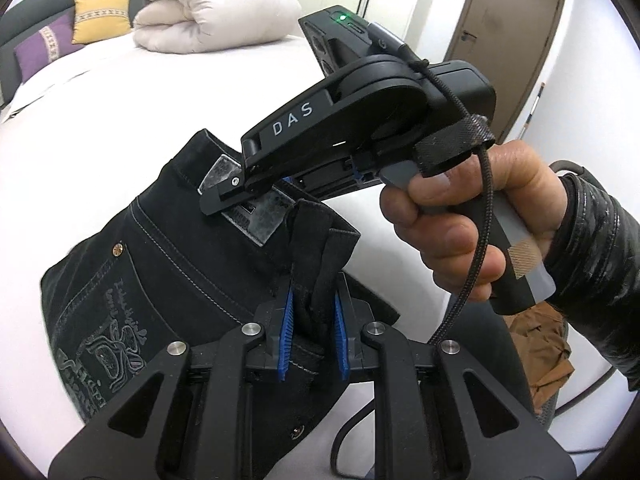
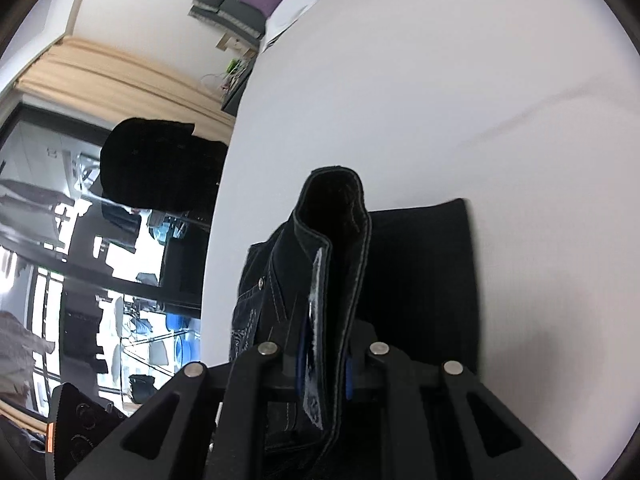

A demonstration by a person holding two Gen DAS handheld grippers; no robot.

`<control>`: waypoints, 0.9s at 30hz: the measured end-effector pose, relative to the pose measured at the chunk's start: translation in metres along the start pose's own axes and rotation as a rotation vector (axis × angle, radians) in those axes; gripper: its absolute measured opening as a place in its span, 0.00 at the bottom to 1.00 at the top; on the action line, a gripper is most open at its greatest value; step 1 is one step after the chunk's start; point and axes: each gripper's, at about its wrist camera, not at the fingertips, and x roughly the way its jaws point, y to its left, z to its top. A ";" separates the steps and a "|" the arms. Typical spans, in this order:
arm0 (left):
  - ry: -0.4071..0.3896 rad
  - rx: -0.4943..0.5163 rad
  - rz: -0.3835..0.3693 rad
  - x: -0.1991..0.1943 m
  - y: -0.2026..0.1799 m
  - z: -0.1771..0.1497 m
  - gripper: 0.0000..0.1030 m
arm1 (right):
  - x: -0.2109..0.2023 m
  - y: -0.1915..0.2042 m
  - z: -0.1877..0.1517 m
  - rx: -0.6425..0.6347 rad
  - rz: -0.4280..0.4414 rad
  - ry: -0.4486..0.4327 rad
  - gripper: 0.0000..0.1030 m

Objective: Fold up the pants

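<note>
Black jeans (image 1: 168,264) with grey stitching and an embroidered back pocket hang over the white bed (image 1: 120,96). My left gripper (image 1: 314,336) is shut on bunched waistband fabric between its blue pads (image 1: 286,332). My right gripper (image 1: 244,200), held in a hand (image 1: 460,224), is shut on the waistband a little farther along, above the bed. In the right wrist view the right gripper (image 2: 324,364) clamps a folded waistband edge (image 2: 340,216) that stands upright between its jaws, with more of the jeans (image 2: 424,280) lying on the bed behind.
A rolled white duvet (image 1: 216,8) and yellow (image 1: 102,18) and purple pillows (image 1: 40,50) lie at the head of the bed. A brown door (image 1: 508,32) is at the right. A dark cloth (image 2: 160,168) and a window (image 2: 60,240) lie beyond the bed's edge.
</note>
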 end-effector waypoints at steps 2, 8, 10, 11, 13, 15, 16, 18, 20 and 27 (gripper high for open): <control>0.015 0.006 -0.001 0.006 -0.005 -0.005 0.16 | 0.002 -0.012 -0.001 0.024 0.004 0.010 0.15; 0.093 -0.001 -0.015 0.037 -0.002 -0.014 0.16 | 0.022 -0.055 -0.012 0.118 0.069 0.039 0.21; 0.101 -0.005 -0.022 0.042 -0.006 -0.013 0.18 | 0.024 -0.060 -0.018 0.143 0.096 0.018 0.22; 0.100 -0.009 -0.031 0.043 -0.006 -0.013 0.21 | 0.021 -0.058 -0.020 0.137 0.094 0.006 0.26; 0.105 -0.026 -0.076 0.036 -0.002 -0.018 0.23 | 0.015 -0.051 -0.025 0.119 0.070 -0.012 0.36; 0.102 -0.045 -0.133 0.027 0.000 -0.022 0.23 | 0.007 -0.045 -0.031 0.108 0.051 -0.034 0.49; 0.097 -0.054 -0.155 0.021 0.002 -0.024 0.23 | -0.001 -0.044 -0.035 0.106 0.025 -0.053 0.54; 0.073 -0.070 -0.178 0.006 0.010 -0.028 0.23 | -0.015 -0.043 -0.040 0.110 -0.030 -0.087 0.54; 0.037 -0.110 -0.170 -0.007 0.027 -0.034 0.23 | -0.036 -0.035 -0.045 0.104 -0.109 -0.152 0.51; -0.010 -0.319 -0.084 -0.002 0.100 -0.046 0.23 | -0.024 0.012 -0.064 -0.041 -0.047 -0.107 0.11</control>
